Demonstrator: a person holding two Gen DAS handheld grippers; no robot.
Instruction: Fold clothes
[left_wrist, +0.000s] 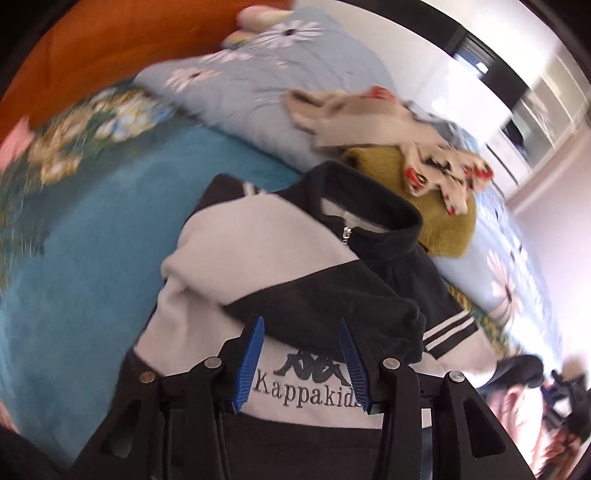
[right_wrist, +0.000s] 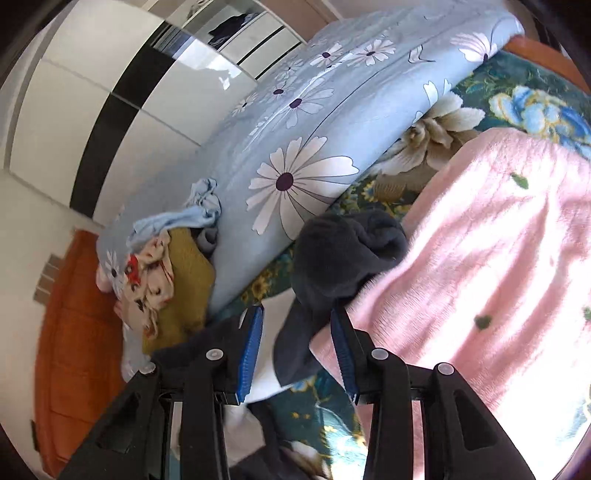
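Observation:
A black and white Kappa Kids zip jacket (left_wrist: 295, 258) lies on the blue floral bed cover (left_wrist: 92, 240), its sleeves folded across the chest. My left gripper (left_wrist: 301, 328) is open just above the jacket's logo, its blue pads (left_wrist: 251, 362) apart, holding nothing. In the right wrist view, my right gripper (right_wrist: 297, 314) is open with a dark sleeve end of the jacket (right_wrist: 340, 251) lying between and beyond its blue pads (right_wrist: 251, 350); the pads do not pinch it. White jacket fabric (right_wrist: 266, 369) shows below the fingers.
A pile of unfolded clothes, mustard (left_wrist: 436, 206) and a white-red print piece (left_wrist: 369, 118), sits on a light blue daisy quilt (right_wrist: 295, 129). A pink blanket (right_wrist: 480, 258) lies to the right. White wardrobe doors (right_wrist: 92, 92) and an orange wooden bed frame (right_wrist: 74, 350) border the bed.

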